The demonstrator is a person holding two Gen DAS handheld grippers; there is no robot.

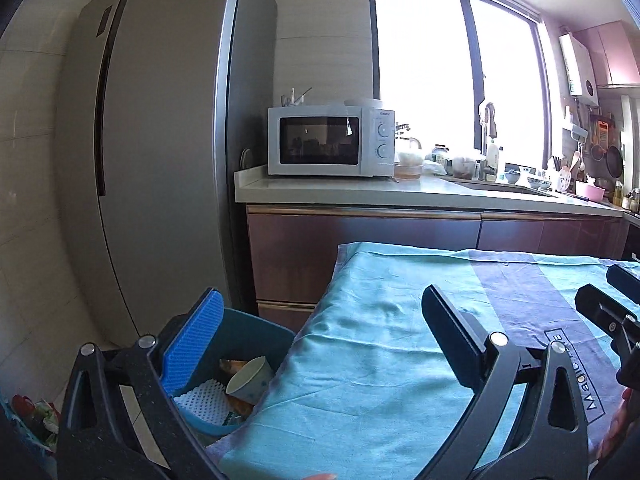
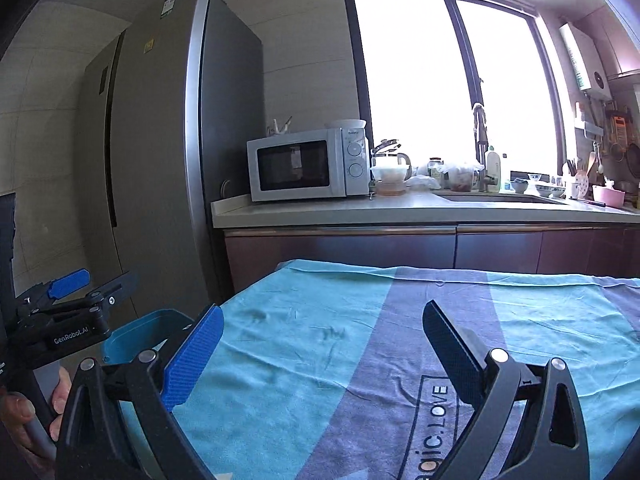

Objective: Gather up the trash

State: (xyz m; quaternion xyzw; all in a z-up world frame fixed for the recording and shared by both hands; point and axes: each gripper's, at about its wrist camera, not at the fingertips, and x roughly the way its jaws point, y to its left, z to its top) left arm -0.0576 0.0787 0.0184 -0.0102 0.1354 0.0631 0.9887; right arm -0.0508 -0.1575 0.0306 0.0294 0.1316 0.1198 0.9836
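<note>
Lower left of the frame, trash fills the blue bin (image 1: 256, 344); left gripper (image 1: 324, 344) and right gripper (image 2: 320, 356) gape empty, apparently finished.

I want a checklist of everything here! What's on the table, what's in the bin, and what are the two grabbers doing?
Surface: table cloth, teal with a purple stripe, bare.
Job's things: blue bin beside the table's left edge, holding a paper cup, white foam netting and brownish scraps.
Clutter: nothing seen on the cloth.
Grippers: left gripper and right gripper both open, empty.
Cables: nothing seen.
Surroundings: fridge, microwave, sink counter, window.
</note>
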